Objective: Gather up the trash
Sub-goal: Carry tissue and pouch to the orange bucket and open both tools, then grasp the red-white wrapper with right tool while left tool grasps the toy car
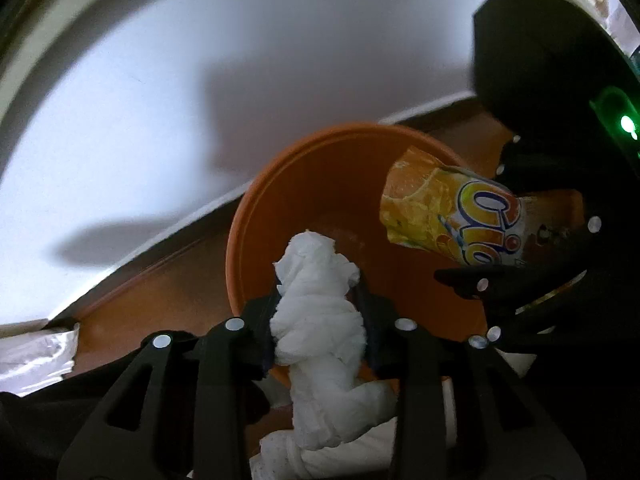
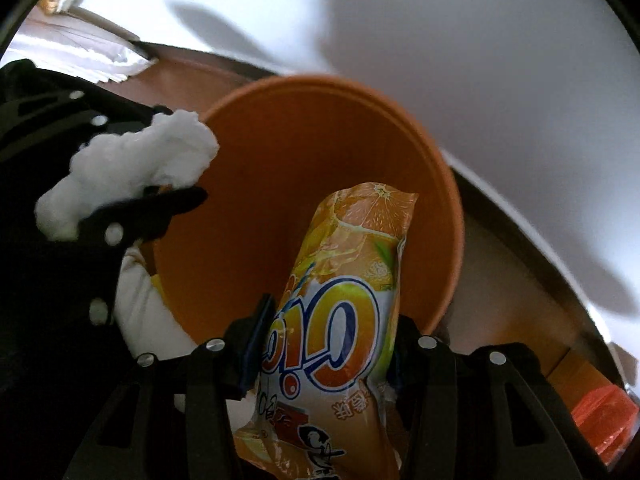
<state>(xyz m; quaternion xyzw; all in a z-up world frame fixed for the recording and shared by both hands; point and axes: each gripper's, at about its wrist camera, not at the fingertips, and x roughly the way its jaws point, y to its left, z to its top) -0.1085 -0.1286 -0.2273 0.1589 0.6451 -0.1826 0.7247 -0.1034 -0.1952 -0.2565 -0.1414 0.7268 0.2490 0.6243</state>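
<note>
Left gripper (image 1: 320, 316): crumpled tissue (image 1: 320, 320) lodged between part-spread fingers — over orange bin (image 1: 280, 184).
Right gripper (image 2: 328, 344): orange wrapper (image 2: 340, 312) flanked likewise — grip uncertain.

White wall (image 1: 168, 80) bearing dark cast shadows (image 2: 360, 12), meeting a brown floor (image 1: 160, 300) along a pale skirting (image 1: 192, 228); light falls unevenly across the wall.
</note>
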